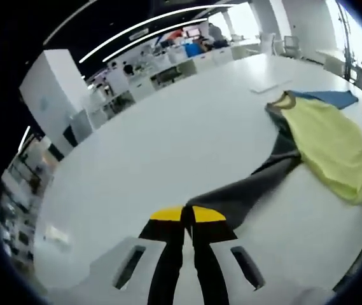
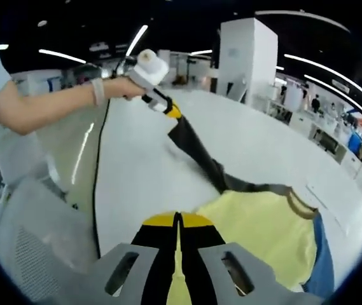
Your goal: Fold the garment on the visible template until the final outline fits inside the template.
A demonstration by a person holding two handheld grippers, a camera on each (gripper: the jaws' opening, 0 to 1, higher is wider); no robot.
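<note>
Early stage, no fold done yet. Left gripper [image 1: 188,216] is clamped on the grey sleeve [image 1: 257,184], stretched out from the garment [image 1: 333,146]. Right gripper [image 2: 178,221] is pinched on its yellow body [image 2: 257,235]. Garment lies partly over the blue template [image 1: 333,97] on the table [image 1: 168,146]; sleeves and body left to fold.

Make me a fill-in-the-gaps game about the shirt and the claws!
1. The shirt's body is yellow and its long sleeve is ______.
2. The left claw is shut on the end of the ______.
3. The shirt lies on a big ______ table.
4. Under the shirt's far edge peeks a ______ sheet.

Missing words: grey; sleeve; white; blue
</note>
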